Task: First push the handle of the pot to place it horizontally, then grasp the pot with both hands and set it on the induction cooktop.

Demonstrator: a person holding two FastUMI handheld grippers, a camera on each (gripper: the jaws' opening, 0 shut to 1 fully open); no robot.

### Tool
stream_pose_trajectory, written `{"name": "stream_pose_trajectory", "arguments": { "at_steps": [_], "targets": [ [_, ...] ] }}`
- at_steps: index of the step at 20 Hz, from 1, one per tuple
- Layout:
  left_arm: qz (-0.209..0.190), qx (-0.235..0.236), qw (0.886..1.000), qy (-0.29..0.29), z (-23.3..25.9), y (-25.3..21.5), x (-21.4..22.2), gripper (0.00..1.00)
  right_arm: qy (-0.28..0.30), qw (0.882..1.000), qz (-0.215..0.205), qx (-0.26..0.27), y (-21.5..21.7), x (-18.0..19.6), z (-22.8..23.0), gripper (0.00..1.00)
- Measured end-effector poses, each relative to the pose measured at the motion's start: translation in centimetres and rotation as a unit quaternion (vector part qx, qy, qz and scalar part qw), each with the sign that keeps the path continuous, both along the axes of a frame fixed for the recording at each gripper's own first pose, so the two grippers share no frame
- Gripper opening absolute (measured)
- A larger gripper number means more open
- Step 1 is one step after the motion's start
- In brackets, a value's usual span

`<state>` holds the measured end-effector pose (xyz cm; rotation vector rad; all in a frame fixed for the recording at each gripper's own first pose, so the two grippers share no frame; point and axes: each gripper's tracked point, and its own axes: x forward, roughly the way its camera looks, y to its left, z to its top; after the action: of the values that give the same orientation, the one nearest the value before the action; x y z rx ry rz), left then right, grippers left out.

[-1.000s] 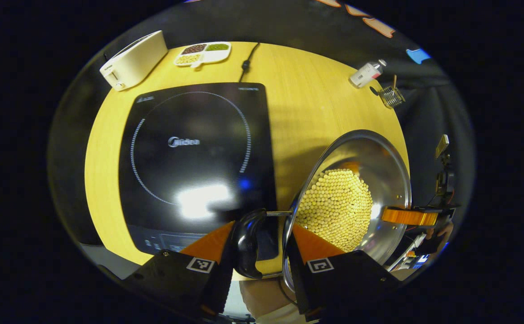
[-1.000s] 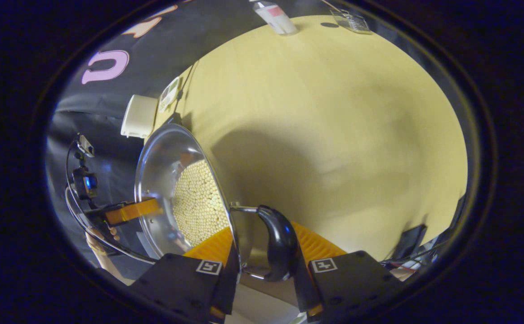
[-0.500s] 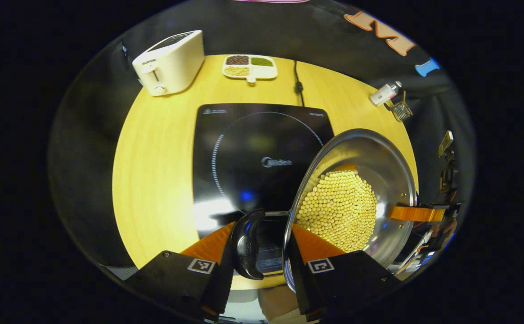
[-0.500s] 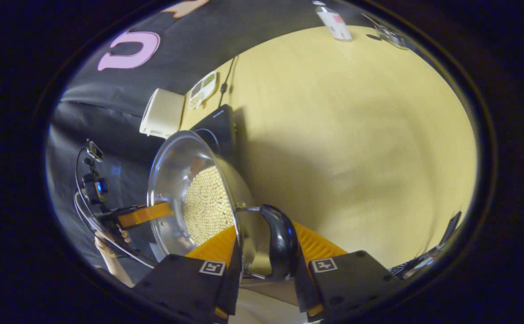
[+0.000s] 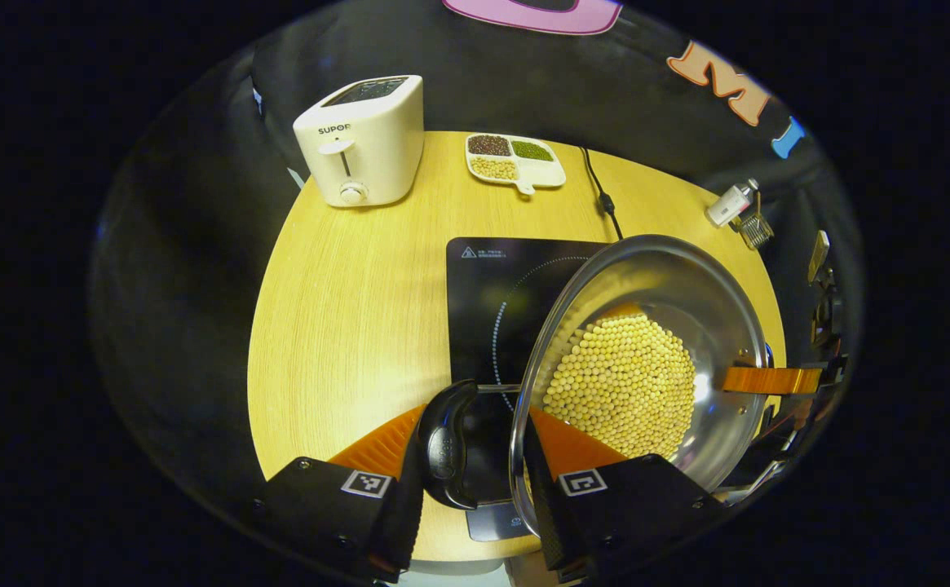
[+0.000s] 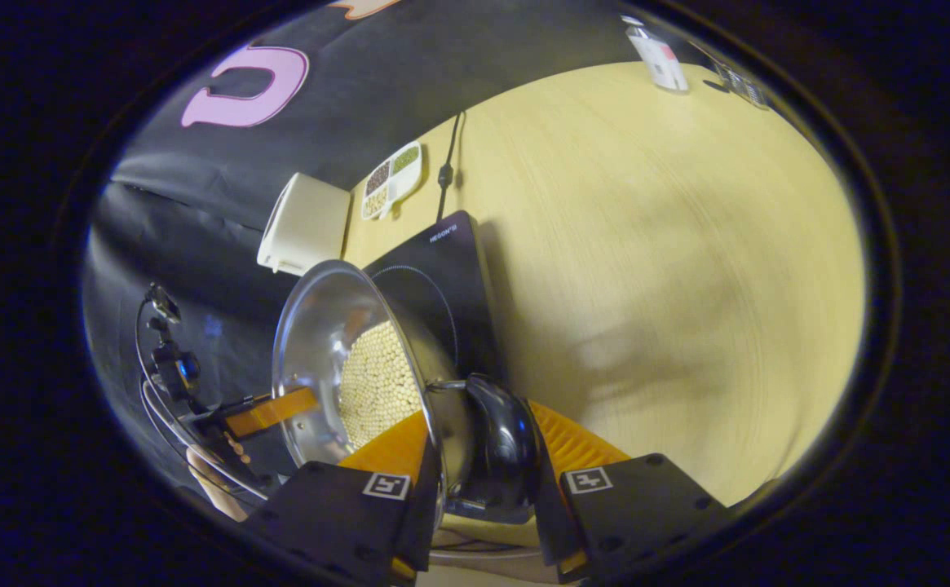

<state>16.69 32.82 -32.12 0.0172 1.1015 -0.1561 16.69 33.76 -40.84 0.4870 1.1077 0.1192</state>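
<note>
Steel pot (image 5: 646, 326), heaped with soybeans (image 5: 621, 387), hung over the induction cooktop (image 5: 499, 302) at centre frame; both my hand-held grippers (image 5: 475, 444) (image 6: 483, 456) were clamped on its handles. Any tilt could spill beans.

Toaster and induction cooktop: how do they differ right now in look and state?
The toaster is a cream, upright box; the induction cooktop is a flat black slab. The toaster stands uncovered at the table's far edge; the cooktop is partly hidden by the steel pot of yellow beans, held over it by both tongs. Both rest on the table.
</note>
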Motion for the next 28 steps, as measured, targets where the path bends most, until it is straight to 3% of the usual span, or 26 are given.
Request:
{"name": "stream_pose_trajectory", "arguments": {
  "at_steps": [1,2,3,4,6,7,8,9,10,12,13,14,16,17,18,19,20,21,22,24,25,27,28],
  "targets": [
    [0.003,-0.001,1.0,-0.003,-0.2,0.1,0.3,0.6,-0.004,1.0,-0.003,-0.004,-0.2,0.1,0.0,0.43],
    [0.008,-0.002,1.0,-0.006,-0.4,0.3,0.4,0.6,-0.008,1.0,-0.006,-0.008,-0.3,0.3,0.1,0.54],
    [0.013,-0.004,1.0,-0.009,-0.7,0.4,0.7,0.6,-0.01,1.0,-0.008,-0.013,-0.5,0.6,0.0,0.45],
    [0.02,-0.003,1.0,-0.01,-0.9,0.6,0.8,0.6,-0.015,1.0,-0.013,-0.013,-0.2,1.1,-0.3,0.56],
    [0.023,0.001,0.999,-0.029,-0.6,1.0,1.5,0.63,-0.026,0.999,-0.026,-0.009,0.5,2.5,-0.8,0.57],
    [0.025,0.003,0.999,-0.032,-0.8,1.2,1.7,0.63,-0.03,0.999,-0.031,-0.005,0.8,3.0,-0.9,0.49],
    [0.028,0.002,0.999,-0.039,-0.7,1.7,1.6,0.63,-0.031,0.999,-0.035,-0.006,1.2,3.4,-1.4,0.58],
    [0.028,0.002,0.998,-0.047,-0.6,1.7,2.0,0.64,-0.029,0.999,-0.036,-0.007,1.3,3.5,-1.9,0.58],
    [0.027,0.002,0.998,-0.05,-0.6,1.7,2.0,0.64,-0.023,0.999,-0.033,-0.009,1.6,3.2,-2.4,0.51],
    [0.024,-0.001,0.998,-0.063,-0.6,1.4,2.7,0.65,-0.025,0.999,-0.027,-0.021,1.7,2.8,-2.6,0.47],
    [0.023,-0.001,0.997,-0.067,-0.6,1.3,3.0,0.66,-0.033,0.999,-0.026,-0.023,1.8,3.2,-2.7,0.57],
    [0.022,-0.001,0.997,-0.074,-0.7,1.3,3.4,0.65,-0.026,0.999,-0.024,-0.02,1.9,3.0,-2.8,0.46],
    [0.019,-0.002,0.997,-0.079,-0.8,1.1,3.7,0.67,-0.026,0.999,-0.029,-0.015,1.9,3.0,-2.9,0.46],
    [0.019,-0.004,0.997,-0.08,-0.8,1.0,3.7,0.67,-0.026,0.999,-0.029,-0.013,1.9,3.0,-2.8,0.55],
    [0.02,-0.008,0.996,-0.082,-0.9,1.0,3.7,0.68,-0.028,0.999,-0.029,-0.012,1.9,2.9,-2.8,0.55],
    [0.024,-0.013,0.996,-0.081,-1.0,1.0,3.7,0.69,-0.028,0.999,-0.03,-0.012,1.9,2.9,-2.7,0.48],
    [0.029,-0.016,0.996,-0.08,-1.3,1.1,3.6,0.7,-0.028,0.999,-0.031,-0.011,1.9,2.9,-2.6,0.48],
    [0.037,-0.013,0.996,-0.078,-1.5,1.6,3.4,0.7,-0.031,0.999,-0.032,-0.011,1.8,2.9,-2.4,0.55],
    [0.045,-0.013,0.995,-0.083,-1.4,1.8,3.3,0.72,-0.037,0.999,-0.035,-0.013,1.6,2.9,-2.1,0.55],
    [0.062,-0.013,0.992,-0.11,-0.8,2.5,3.1,0.92,-0.054,0.997,-0.04,-0.024,0.6,2.8,-1.1,0.54],
    [0.068,-0.022,0.99,-0.121,0.0,2.5,2.9,1.0,-0.06,0.997,-0.043,-0.037,-0.4,2.7,-0.6,0.7],
    [0.082,-0.028,0.987,-0.138,1.0,2.9,1.9,0.98,-0.076,0.994,-0.045,-0.059,-1.9,2.2,0.2,1.0],
    [0.089,-0.029,0.985,-0.146,1.4,3.2,1.5,0.98,-0.087,0.993,-0.045,-0.064,-2.7,1.6,1.2,1.0]
  ]
}}
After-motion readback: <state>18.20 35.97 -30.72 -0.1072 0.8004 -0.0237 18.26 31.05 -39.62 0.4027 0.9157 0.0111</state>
